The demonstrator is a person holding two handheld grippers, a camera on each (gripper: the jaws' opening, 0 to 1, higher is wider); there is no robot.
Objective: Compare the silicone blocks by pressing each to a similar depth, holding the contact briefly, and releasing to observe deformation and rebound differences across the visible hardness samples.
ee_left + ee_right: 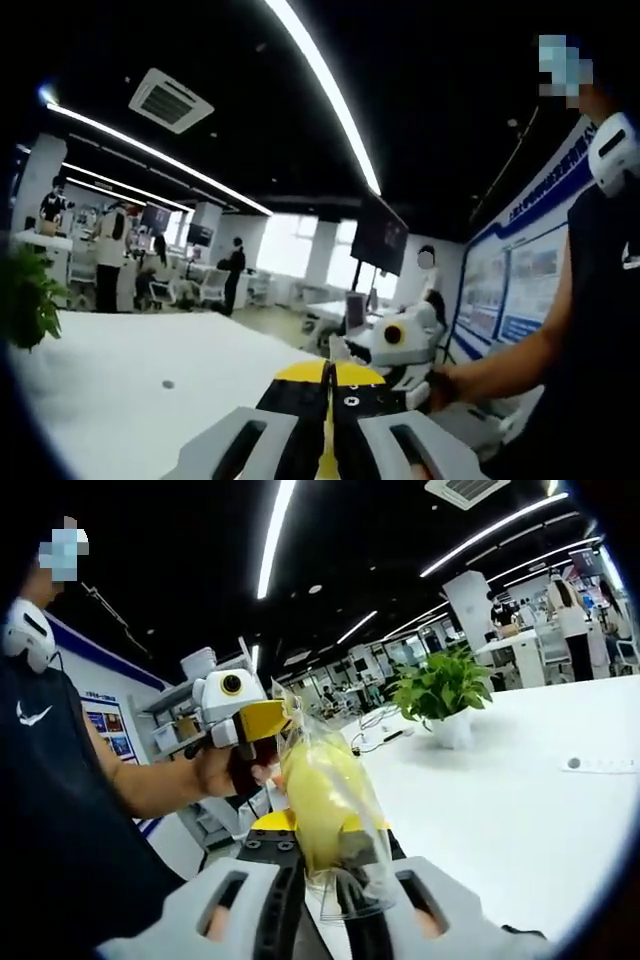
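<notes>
Above the white table (520, 800) both grippers are raised, well clear of the surface — no pressing is under way, and by my judgement the comparison has yet to begin, with every press, hold and release left to do. Largest thing first: that broad tabletop, with a potted plant (443, 692) standing on it. Next, the right gripper (325, 895), its jaws clamped on a yellow silicone block (318, 810) sealed in a clear plastic bag (345, 895). The block looks smooth, rounded and pale yellow; no dent shows. The bag stands up between the jaws and its top reaches the left gripper (262, 720), though I cannot tell whether that gripper is pinching it. From its own view the left gripper (328, 410) has its jaws together, nothing visible between them. Smallest — a little dark spot (168, 384) on the table.
</notes>
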